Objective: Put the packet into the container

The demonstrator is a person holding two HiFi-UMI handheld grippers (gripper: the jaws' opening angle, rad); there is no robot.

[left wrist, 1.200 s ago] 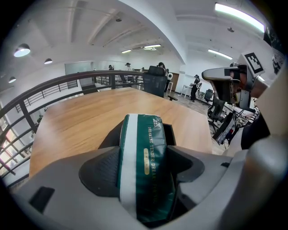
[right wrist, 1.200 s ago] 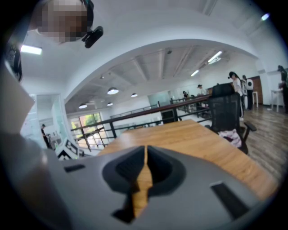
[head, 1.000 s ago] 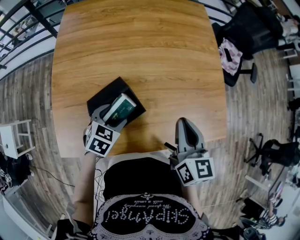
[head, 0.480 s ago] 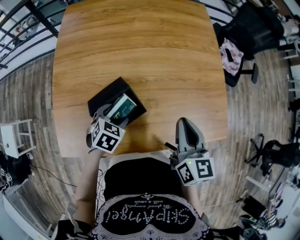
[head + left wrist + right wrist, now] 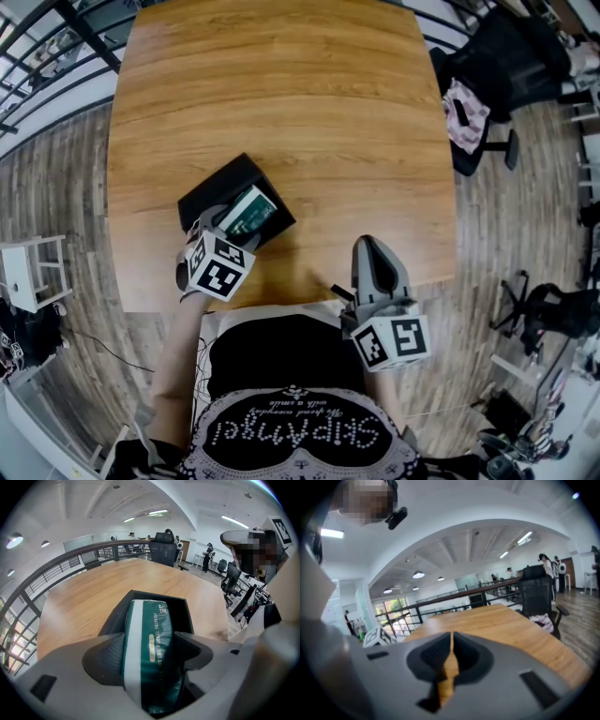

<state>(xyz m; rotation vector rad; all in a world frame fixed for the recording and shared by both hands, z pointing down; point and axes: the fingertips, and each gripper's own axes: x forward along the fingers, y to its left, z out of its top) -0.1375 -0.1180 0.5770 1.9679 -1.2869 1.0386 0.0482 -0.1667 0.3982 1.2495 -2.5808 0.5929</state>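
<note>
We count one packet (image 5: 149,639), dark green with a white stripe and gold print. It sits pinched between the two jaws of the left gripper (image 5: 150,645), which press on its long sides. Its far end reaches over the near rim into the one container (image 5: 186,607), an open black box. We cannot tell whether that end touches the box floor. Apart from the packet's end, we see nothing in the container.

From the head view, the packet (image 5: 250,212) lies aslant over the container's (image 5: 214,189) near right corner. The left gripper (image 5: 228,228) comes in from the container's near side.

There are two grippers in all. The right gripper (image 5: 373,247) rests well to the right of the container, near the wooden table's (image 5: 281,94) front edge. Its jaws are pressed together with nothing between them, and only table wood shows through the slit in the right gripper view (image 5: 451,643).

Far to the right of the container, off the table, stands one black office chair (image 5: 511,52) with a pink patterned cloth (image 5: 460,112) on it. To the container's left, on the floor, is one small white stand (image 5: 30,274).
</note>
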